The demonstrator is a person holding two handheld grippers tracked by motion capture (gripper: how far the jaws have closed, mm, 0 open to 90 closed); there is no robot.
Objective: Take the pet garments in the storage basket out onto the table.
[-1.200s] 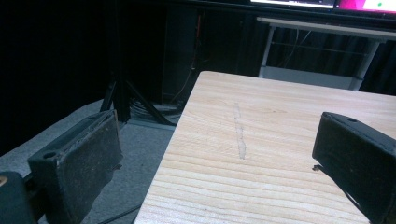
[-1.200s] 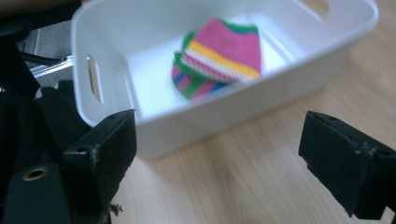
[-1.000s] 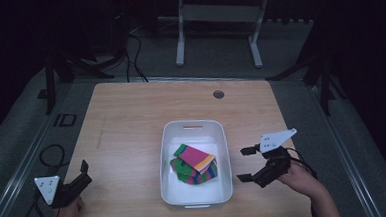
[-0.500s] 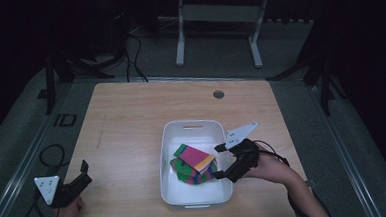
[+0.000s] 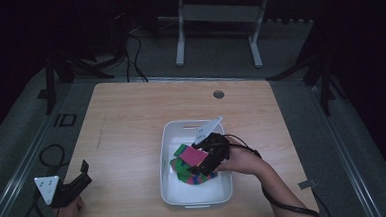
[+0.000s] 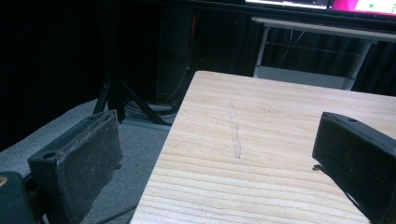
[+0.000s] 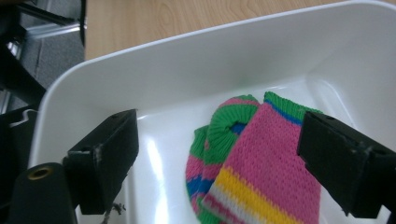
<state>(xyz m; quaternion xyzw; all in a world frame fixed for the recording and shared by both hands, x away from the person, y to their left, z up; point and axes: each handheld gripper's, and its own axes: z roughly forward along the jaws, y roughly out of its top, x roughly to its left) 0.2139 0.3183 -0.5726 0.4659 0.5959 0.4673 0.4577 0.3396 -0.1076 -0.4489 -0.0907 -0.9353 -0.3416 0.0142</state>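
Note:
A white bin (image 5: 166, 140) stands on the wooden table (image 5: 131, 121), right of centre near the front edge. Inside it lie striped knitted socks (image 5: 191, 161) in pink, green, blue and yellow. My right gripper (image 5: 206, 160) hangs over the bin, tilted down at the socks. In the right gripper view its jaws stand wide apart, open, with the socks (image 7: 252, 158) between and below them and the bin's wall (image 7: 187, 60) behind. My left gripper (image 5: 77, 184) rests at the table's front left corner, open, its jaws framing bare wood (image 6: 243, 140).
A small round grommet (image 5: 219, 94) sits in the table near its far edge. Dark floor with cables (image 5: 48, 156) lies left of the table. A metal stand (image 5: 216, 12) rises behind the table.
My right gripper has moved left from the table's right side to over the bin and dipped toward the socks. The left gripper has stayed put.

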